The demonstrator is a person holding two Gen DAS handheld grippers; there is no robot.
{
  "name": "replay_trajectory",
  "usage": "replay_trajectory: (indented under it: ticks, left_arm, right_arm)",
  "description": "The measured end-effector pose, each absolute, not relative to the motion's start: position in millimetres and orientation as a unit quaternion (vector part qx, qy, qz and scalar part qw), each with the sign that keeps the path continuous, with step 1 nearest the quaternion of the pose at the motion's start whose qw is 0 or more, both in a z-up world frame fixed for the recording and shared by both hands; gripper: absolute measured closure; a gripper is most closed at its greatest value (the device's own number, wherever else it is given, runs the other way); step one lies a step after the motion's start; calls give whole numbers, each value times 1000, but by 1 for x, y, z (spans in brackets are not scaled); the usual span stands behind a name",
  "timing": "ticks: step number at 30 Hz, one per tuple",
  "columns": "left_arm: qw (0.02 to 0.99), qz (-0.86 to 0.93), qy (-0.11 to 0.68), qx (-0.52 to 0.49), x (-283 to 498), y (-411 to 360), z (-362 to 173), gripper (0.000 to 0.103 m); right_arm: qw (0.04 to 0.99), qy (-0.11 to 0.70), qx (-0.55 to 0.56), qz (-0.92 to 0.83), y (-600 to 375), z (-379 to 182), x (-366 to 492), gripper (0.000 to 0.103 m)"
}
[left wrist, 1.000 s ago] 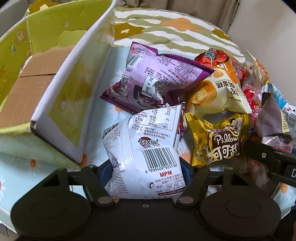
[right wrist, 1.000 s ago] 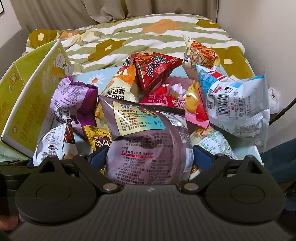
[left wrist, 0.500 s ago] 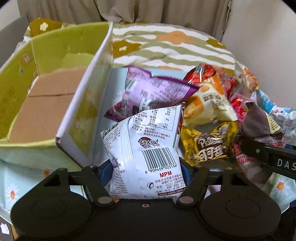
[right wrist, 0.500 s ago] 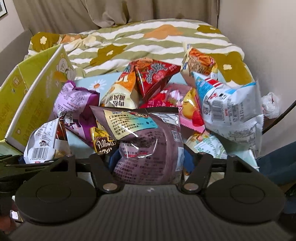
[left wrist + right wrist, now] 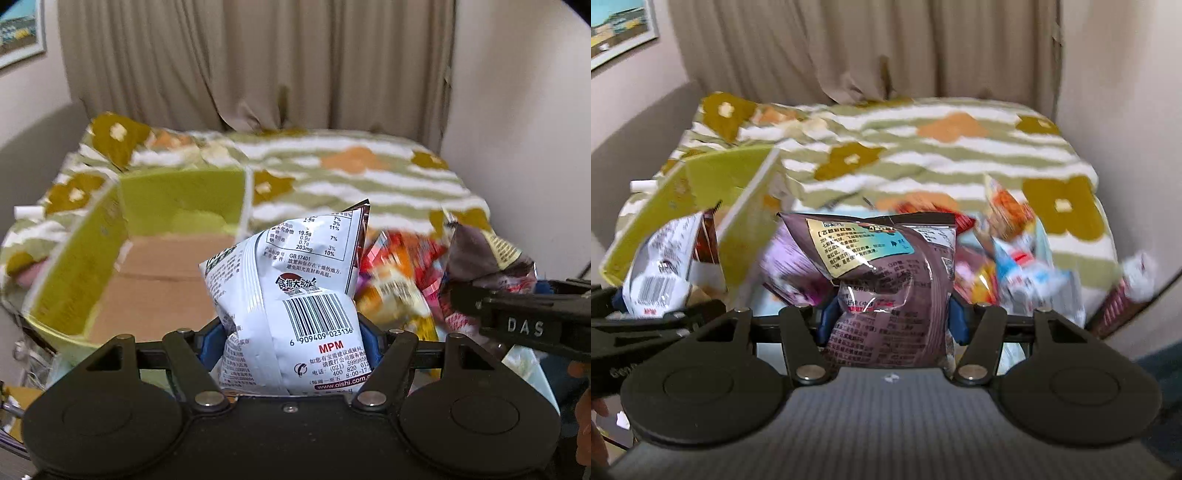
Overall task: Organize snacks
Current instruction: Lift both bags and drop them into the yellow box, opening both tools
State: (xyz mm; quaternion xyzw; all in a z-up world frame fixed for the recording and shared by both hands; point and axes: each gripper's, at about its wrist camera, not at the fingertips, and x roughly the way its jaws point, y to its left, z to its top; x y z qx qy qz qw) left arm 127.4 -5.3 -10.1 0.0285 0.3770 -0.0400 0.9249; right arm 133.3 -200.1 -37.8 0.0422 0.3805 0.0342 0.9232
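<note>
While box [image 5: 155, 291] looks empty, L hand-held gripper [image 5: 291, 343] clamps white bag [image 5: 291, 295], R hand-held gripper [image 5: 890, 317] clamps brown bag [image 5: 886, 273]; pile [image 5: 1015, 273] left on bed [image 5: 923, 155].

Your snack pile [image 5: 399, 291] blurred beyond reading, white bag [image 5: 295, 306] hiding the box floor [image 5: 159, 291] in part, framed picture [image 5: 617, 29] cut by the edge.

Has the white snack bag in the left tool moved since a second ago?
Yes. The white bag has risen off the pile toward the green box.
</note>
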Motion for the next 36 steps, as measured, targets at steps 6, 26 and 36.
replay_trajectory:
  ticks: [6, 26, 36]
  left_arm:
    - [937, 1, 348, 37, 142, 38, 24, 29]
    - [921, -32, 384, 64, 307, 185, 7, 29]
    - [895, -77, 429, 96, 361, 194, -47, 3]
  right_arm:
    - [931, 354, 40, 86, -168, -7, 152, 31]
    - [926, 358, 89, 86, 11, 14, 298, 31]
    - [914, 392, 107, 10, 33, -14, 332, 31]
